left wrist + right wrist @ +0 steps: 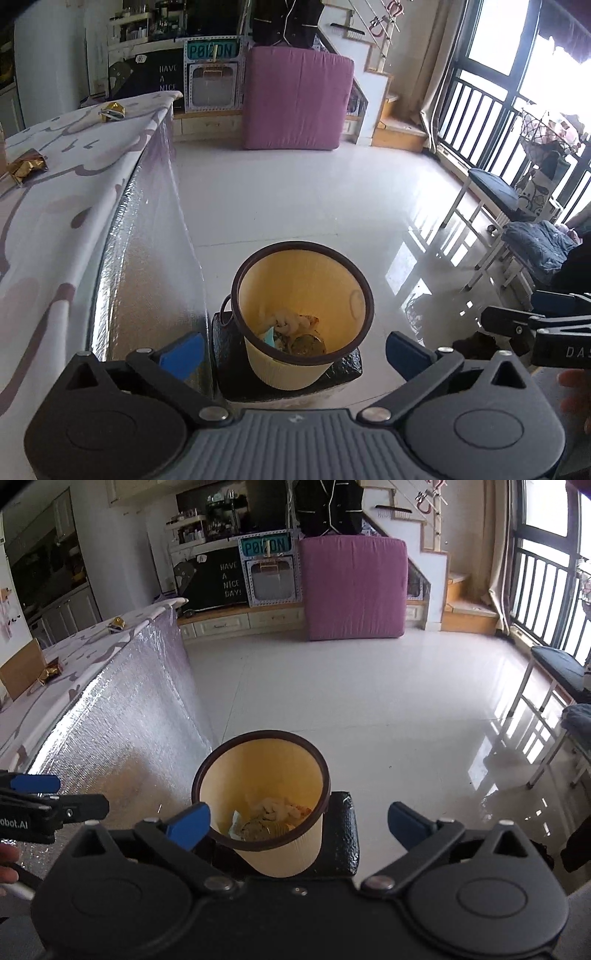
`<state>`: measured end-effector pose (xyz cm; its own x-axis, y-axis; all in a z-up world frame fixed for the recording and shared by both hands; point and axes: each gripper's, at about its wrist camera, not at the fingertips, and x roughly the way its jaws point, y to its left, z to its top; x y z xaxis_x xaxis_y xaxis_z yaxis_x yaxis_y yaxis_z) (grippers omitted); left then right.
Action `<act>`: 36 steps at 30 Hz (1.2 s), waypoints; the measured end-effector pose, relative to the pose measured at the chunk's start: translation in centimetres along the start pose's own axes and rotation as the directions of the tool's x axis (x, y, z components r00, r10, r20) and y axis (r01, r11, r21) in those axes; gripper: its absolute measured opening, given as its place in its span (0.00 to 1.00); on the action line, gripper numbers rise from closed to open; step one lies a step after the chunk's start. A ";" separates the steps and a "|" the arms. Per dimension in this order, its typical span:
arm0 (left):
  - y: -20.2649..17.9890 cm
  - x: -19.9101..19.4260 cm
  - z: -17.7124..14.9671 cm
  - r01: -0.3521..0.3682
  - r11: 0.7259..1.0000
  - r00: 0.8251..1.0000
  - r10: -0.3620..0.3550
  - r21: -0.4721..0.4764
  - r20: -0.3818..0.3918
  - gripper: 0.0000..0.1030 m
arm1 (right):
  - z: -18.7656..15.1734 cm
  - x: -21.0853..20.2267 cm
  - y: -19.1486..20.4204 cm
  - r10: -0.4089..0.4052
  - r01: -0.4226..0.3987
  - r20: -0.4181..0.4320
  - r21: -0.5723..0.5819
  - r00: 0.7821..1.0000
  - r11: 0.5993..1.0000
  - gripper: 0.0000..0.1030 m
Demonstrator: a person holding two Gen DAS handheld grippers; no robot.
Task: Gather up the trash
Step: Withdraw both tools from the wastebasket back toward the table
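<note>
A yellow trash bin with a dark brown rim (301,314) (262,794) stands on a black block beside the table. It holds crumpled paper and wrappers (291,332) (269,819). My left gripper (295,354) is open and empty, hovering over the bin. My right gripper (299,825) is also open and empty above the bin. Two gold wrappers lie on the table: one near (27,168) (50,674), one far (112,110) (116,624). Each gripper shows at the edge of the other's view.
The table (55,221) has a patterned cloth and a silver foil side (122,720). A cardboard box (20,666) stands on it. A purple mattress (295,98) leans at the back. Stools (495,199) stand by the window railing on the right.
</note>
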<state>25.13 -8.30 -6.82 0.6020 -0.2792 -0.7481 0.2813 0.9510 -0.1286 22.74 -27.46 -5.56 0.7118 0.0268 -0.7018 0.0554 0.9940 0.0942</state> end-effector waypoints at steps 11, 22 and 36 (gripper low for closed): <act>1.9 -4.0 -1.2 0.010 0.999 0.997 -0.007 -0.041 0.072 1.00 | -0.7 -3.4 1.6 -0.018 0.019 0.045 -0.026 0.999 0.999 1.00; 5.4 -8.8 -2.0 -0.001 0.996 0.985 0.017 -0.093 0.172 1.00 | -1.5 -5.3 3.8 0.004 -0.004 0.106 -0.005 0.994 1.000 1.00; 18.6 -14.8 -3.9 -0.160 0.945 0.941 0.234 -0.286 0.243 1.00 | 1.0 -2.9 15.5 0.180 -0.157 0.139 -0.158 0.974 0.975 1.00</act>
<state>18.52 14.01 -0.73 0.8142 -0.0730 -0.5759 -0.0449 0.9812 -0.1879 22.24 -12.22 -1.36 0.8008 0.1899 -0.5681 -0.1686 0.9815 0.0905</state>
